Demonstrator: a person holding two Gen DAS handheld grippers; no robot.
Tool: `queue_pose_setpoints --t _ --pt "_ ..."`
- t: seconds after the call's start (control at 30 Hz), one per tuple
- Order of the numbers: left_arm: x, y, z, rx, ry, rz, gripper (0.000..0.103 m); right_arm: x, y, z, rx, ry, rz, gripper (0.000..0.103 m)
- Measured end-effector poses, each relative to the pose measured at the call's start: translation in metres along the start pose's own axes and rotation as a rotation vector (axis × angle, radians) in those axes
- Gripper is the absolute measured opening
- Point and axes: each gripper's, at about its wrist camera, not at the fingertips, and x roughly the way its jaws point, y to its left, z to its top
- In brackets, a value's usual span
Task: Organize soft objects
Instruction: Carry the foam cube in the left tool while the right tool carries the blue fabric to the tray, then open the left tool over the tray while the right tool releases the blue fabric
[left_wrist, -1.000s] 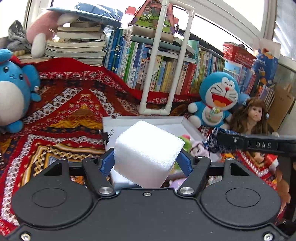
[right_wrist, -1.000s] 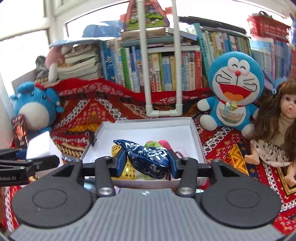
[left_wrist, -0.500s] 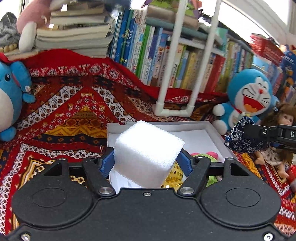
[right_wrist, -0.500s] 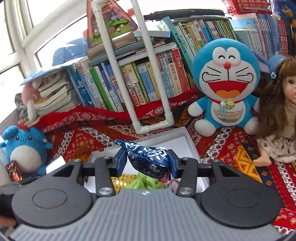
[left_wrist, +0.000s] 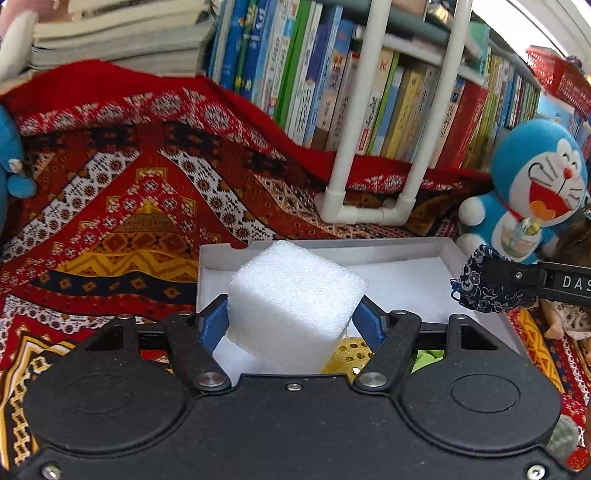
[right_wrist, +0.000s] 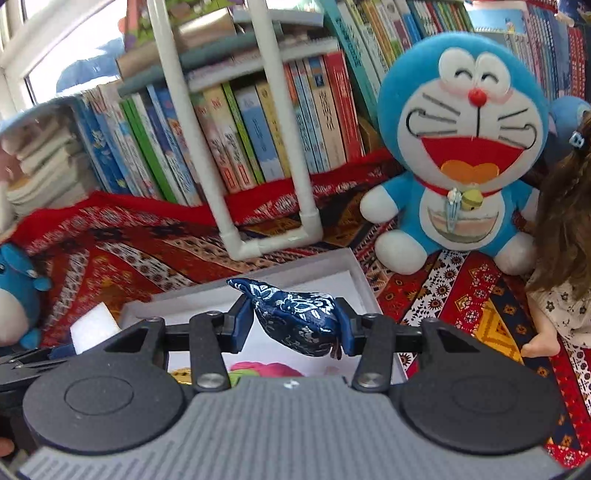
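Looking along the left gripper (left_wrist: 291, 321), we had its blue pads clamped on both sides of a white foam cube (left_wrist: 295, 306), tilted with one corner up, dead centre in the left wrist view. The right gripper (right_wrist: 293, 325) was pinching a navy floral pouch (right_wrist: 295, 314), its long axis running across between the pads with a pointed tip sticking out toward the upper left.

The bit that mattered: both loads hung over the white box (left_wrist: 406, 247). From the left view the box floor spread out behind and to the right of the cube, with a yellow sequinned thing (left_wrist: 347, 354) just below it. From the right view the pouch sat over the box's right half, pink (right_wrist: 266, 369) and green bits beneath. So we figured the drop was basically straight down for both, with the cube nearer the left wall and the pouch nearer the right.
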Motion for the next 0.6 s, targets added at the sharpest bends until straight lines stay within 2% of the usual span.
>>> queue_pose_setpoints --t 0.2,0.3,0.5,0.6 --pt "0.013 -0.007 -0.001 0.038 0.007 -0.003 0.069 0.018 0.0 -0.002 -0.024 0.05 -0.026 0.053" --pt "0.019 -0.008 -0.002 0.016 0.029 -0.022 0.069 0.023 0.0 -0.004 -0.029 0.074 -0.031 0.053" --pt "0.024 -0.008 -0.007 0.01 0.045 -0.044 0.069 0.027 0.002 -0.006 -0.035 0.117 -0.021 0.053" --pt "0.02 -0.008 -0.007 0.011 0.045 -0.044 0.072 0.024 0.005 -0.007 -0.037 0.118 -0.001 0.057"
